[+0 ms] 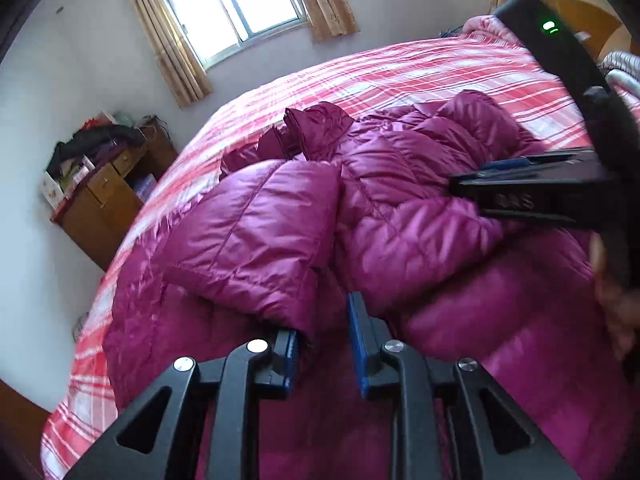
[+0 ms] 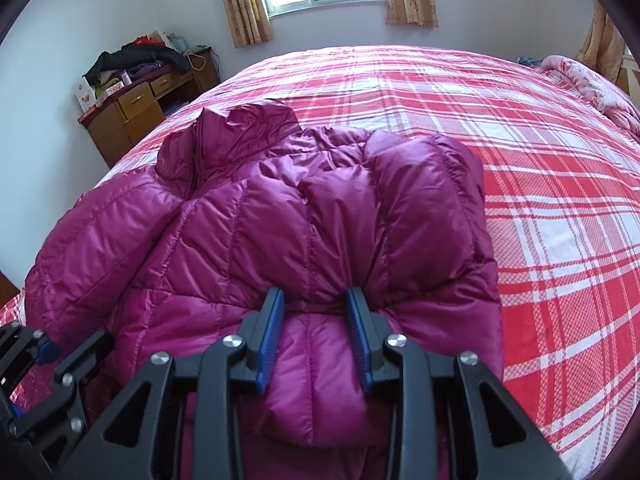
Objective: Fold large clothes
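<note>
Mid-fold on the puffy magenta jacket (image 2: 280,216) lying on the plaid bed (image 2: 540,184). My right gripper (image 2: 316,332) pinches a thick fold; my left gripper (image 1: 322,344), fingers spread, straddles the sleeve cuff. Next I'd probably close left, then fold across.

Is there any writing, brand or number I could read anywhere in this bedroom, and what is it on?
Raised lettering on the right gripper, seen in the left wrist view: too blurred to read.
Printed boxes on the wooden desk: too small to read.
Purple down jacket and plaid bedsheet: no text visible.
</note>
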Demonstrator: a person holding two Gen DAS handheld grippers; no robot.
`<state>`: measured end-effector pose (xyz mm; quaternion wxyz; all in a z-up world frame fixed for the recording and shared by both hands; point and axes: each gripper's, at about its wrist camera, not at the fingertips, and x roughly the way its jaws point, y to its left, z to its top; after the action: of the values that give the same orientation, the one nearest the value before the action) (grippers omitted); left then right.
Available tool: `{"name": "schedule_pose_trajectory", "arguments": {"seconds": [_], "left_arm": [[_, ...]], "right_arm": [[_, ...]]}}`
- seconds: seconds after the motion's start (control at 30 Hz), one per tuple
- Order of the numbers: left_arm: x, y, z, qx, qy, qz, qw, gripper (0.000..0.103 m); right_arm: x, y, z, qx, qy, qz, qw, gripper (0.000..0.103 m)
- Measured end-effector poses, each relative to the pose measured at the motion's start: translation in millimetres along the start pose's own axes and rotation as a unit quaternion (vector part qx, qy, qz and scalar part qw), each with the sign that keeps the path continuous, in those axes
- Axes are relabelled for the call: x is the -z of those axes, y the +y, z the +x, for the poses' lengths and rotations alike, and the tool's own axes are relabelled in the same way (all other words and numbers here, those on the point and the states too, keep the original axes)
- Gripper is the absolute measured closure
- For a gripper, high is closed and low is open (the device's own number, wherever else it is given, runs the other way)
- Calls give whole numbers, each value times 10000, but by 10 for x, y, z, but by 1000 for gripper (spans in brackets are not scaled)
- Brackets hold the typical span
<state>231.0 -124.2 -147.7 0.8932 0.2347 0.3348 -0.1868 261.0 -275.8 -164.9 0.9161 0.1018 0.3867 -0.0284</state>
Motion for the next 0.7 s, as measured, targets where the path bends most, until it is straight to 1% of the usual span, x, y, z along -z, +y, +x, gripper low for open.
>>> {"name": "schedule_pose_trajectory", "arguments": {"seconds": [0.03, 0.07, 0.1, 0.13, 0.17, 0.23, 0.27, 0.3, 0.33, 0.37, 0.4, 0.43, 0.47, 0.5, 0.53, 0.57, 0.6, 0.63, 0.67, 0.7], "left_arm": [[59, 90, -88, 259, 22, -223, 9994, 76], [113, 167, -158, 387, 28, -405, 9984, 73], [196, 292, -272, 435, 36, -661, 9969, 69], [248, 386, -344, 412, 27, -825, 9957, 59], [316, 520, -448, 357, -45, -1045, 9939, 51], [422, 768, -611, 281, -256, -1486, 9882, 48], [459, 943, -676, 127, -324, -1788, 9833, 48], [473, 1057, -687, -8, -359, -1978, 9796, 48], [478, 1227, -694, -276, -394, -2248, 9732, 48], [457, 1376, -654, -579, -346, -2435, 9675, 48], [432, 1488, -588, -842, -231, -2557, 9628, 48], [413, 1581, -512, -1029, -134, -2647, 9587, 48], [403, 1659, -431, -1150, -62, -2728, 9551, 48], [394, 1755, -279, -1278, 77, -2845, 9501, 48], [387, 1794, -141, -1330, 221, -2915, 9470, 48], [400, 1834, -29, -1353, 380, -2977, 9442, 48], [432, 1877, 84, -1369, 550, -3044, 9411, 48], [473, 1886, 197, -1401, 689, -3096, 9380, 48], [509, 1886, 269, -1471, 760, -3112, 9358, 48], [545, 1875, 303, -1549, 771, -3097, 9350, 48]], "right_arm": [[-1, 10, 4, -12, 12, -38, 10000, 63], [-3, 24, 7, -7, 26, -77, 10000, 60], [-7, 44, 12, 20, 44, -132, 9999, 58], [-13, 69, 16, 73, 68, -194, 9998, 57], [-16, 95, 18, 149, 92, -259, 9995, 56], [-41, 186, -30, 430, 120, -445, 9980, 55], [-50, 245, -101, 478, 36, -501, 9976, 52], [-61, 314, -198, 378, -126, -543, 9977, 51], [-71, 437, -347, 187, -356, -596, 9974, 47], [-82, 552, -447, 57, -509, -644, 9966, 36], [-91, 684, -534, -65, -642, -719, 9953, 29], [-98, 850, -614, -212, -761, -849, 9933, 20], [-102, 1029, -675, -380, -852, -1029, 9903, 15], [-104, 1181, -701, -497, -904, -1190, 9875, 13], [-102, 1375, -705, -581, -940, -1400, 9840, 11], [-90, 1509, -683, -565, -948, -1559, 9816, 11], [-82, 1626, -638, -477, -926, -1708, 9798, 11], [-75, 1758, -552, -268, -858, -1882, 9780, 11], [-60, 1842, -474, -139, -797, -1997, 9765, 11], [-48, 1903, -389, -100, -711, -2102, 9750, 11]]}}
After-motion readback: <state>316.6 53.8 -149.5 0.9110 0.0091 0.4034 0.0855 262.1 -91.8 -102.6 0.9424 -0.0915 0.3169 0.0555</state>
